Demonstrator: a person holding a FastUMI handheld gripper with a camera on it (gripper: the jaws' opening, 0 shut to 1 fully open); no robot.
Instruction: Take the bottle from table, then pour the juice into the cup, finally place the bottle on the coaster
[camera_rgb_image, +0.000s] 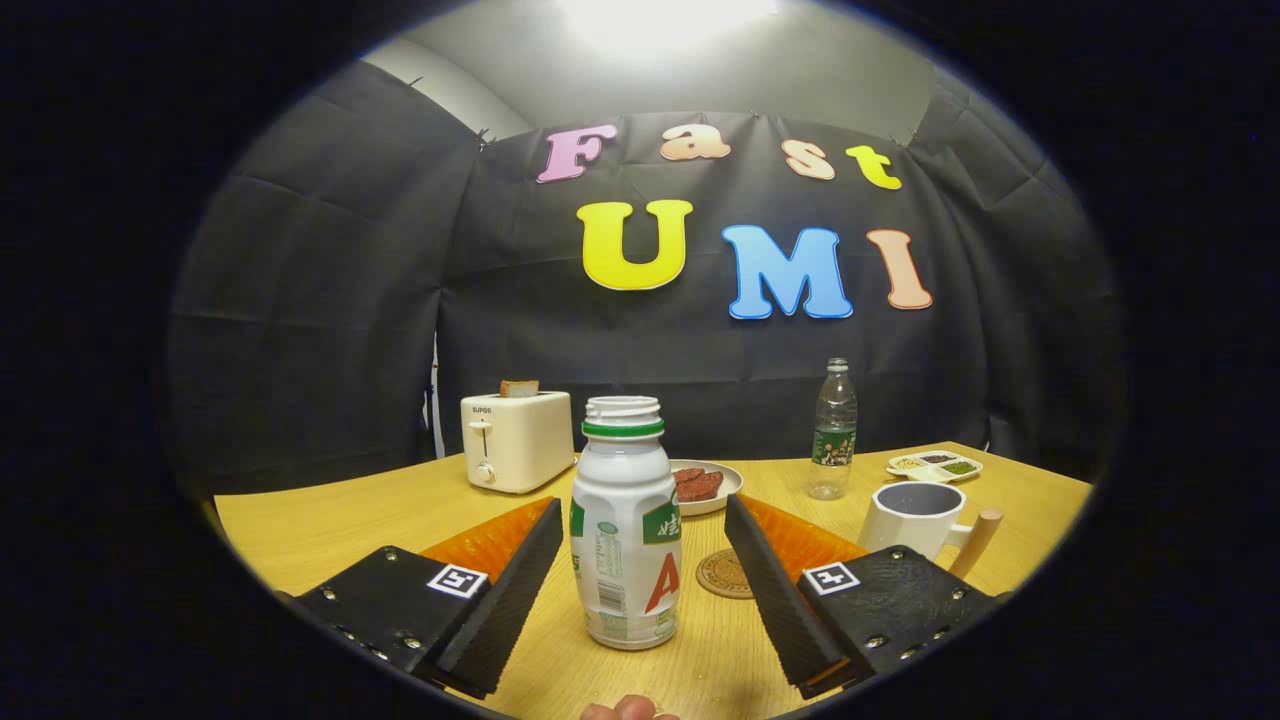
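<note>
A white plastic bottle (625, 525) with a green neck ring and no cap stands upright on the wooden table (330, 525). It is between the two fingers of my gripper (640, 535), which is open, with a gap on each side of the bottle. The black pads face the bottle without touching it. A round cork coaster (722, 575) lies just behind the bottle, beside the right finger. A white cup (915, 515) with a wooden handle stands beyond the right finger.
A white toaster (515, 440) with a slice of bread is at the back left. Behind the bottle sits a plate (725, 490) of red food. A clear water bottle (833, 430) and a small divided dish (935, 465) are at the back right. A fingertip (625, 710) shows near the table's front edge.
</note>
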